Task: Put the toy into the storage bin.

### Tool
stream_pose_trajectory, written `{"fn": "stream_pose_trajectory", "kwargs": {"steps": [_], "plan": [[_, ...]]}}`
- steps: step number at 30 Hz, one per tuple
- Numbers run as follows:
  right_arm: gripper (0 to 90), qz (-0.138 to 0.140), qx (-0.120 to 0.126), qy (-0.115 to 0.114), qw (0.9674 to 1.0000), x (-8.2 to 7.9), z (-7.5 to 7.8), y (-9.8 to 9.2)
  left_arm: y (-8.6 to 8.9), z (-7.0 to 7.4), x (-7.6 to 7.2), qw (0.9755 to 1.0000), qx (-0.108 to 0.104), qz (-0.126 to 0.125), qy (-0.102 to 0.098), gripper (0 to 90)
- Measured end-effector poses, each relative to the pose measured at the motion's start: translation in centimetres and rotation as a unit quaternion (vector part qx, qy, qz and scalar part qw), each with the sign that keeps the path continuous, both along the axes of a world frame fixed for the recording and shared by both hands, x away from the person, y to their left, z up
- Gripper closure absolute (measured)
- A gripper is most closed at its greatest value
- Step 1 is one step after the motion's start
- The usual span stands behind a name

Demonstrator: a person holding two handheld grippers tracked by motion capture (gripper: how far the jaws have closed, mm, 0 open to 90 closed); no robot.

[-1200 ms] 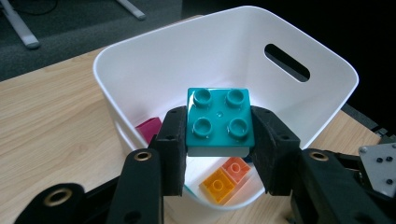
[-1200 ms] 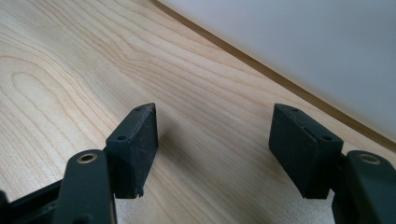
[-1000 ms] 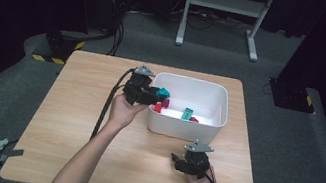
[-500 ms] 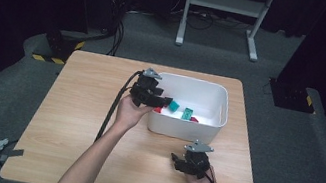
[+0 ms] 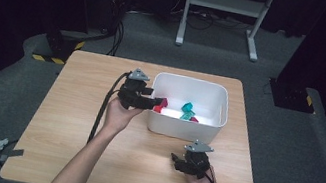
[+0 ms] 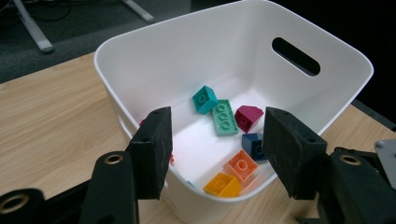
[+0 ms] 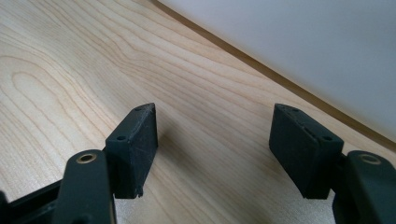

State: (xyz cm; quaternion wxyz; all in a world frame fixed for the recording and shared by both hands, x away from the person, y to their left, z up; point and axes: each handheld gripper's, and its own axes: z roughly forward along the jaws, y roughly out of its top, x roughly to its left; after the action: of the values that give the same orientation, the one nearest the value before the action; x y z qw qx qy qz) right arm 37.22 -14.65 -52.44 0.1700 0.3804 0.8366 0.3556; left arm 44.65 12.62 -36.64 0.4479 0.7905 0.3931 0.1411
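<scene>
My left gripper (image 5: pixel 154 102) hangs over the left rim of the white bin (image 5: pixel 193 80). Its jaws have just been opening, and nothing is between them (image 6: pixel 217 126). Through the gap I see the bin (image 6: pixel 163 60) floor with a teal brick (image 6: pixel 204 99), a light green brick (image 6: pixel 224 116), a magenta piece (image 6: pixel 248 117), a dark blue brick (image 6: pixel 254 144) and two orange bricks (image 6: pixel 233 173). A red brick (image 5: pixel 163 104) lies just past the left jaw tips. My right gripper (image 5: pixel 179 162) rests open on the table in front of the bin, its jaws (image 7: pixel 215 121) empty.
The wooden table (image 5: pixel 69 120) has bare room left of the bin and along the front. The bin's white wall (image 7: pixel 299 42) stands just beyond the right gripper. Cables trail from both grippers toward the person. A metal stand (image 5: pixel 221 10) is on the floor behind.
The left gripper carried a teal brick rightward over the bin's rim, opened and let it go into the bin. The right gripper has kept still.
</scene>
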Motion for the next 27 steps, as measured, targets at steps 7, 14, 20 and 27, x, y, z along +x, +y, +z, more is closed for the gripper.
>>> {"fn": "stream_pose_trajectory", "kwargs": {"steps": [7,14,20,27], "plan": [[32.8,0.000,0.001,0.000,1.0000,0.0,0.0,0.0,1.6,-0.4,-0.9,0.9998,-0.014,0.013,-0.003,42.7],[32.8,-0.001,0.001,0.000,1.0000,0.0,0.0,0.0,3.2,-0.8,-1.8,0.9994,-0.019,0.027,-0.004,42.7],[32.7,0.000,0.001,0.001,1.0000,0.0,0.0,0.0,4.2,-1.2,-2.4,0.9991,-0.020,0.038,-0.005,42.7],[32.8,0.000,0.001,0.000,1.0000,0.0,0.0,0.0,5.0,-1.8,-2.9,0.9989,-0.017,0.044,-0.001,42.6]]}}
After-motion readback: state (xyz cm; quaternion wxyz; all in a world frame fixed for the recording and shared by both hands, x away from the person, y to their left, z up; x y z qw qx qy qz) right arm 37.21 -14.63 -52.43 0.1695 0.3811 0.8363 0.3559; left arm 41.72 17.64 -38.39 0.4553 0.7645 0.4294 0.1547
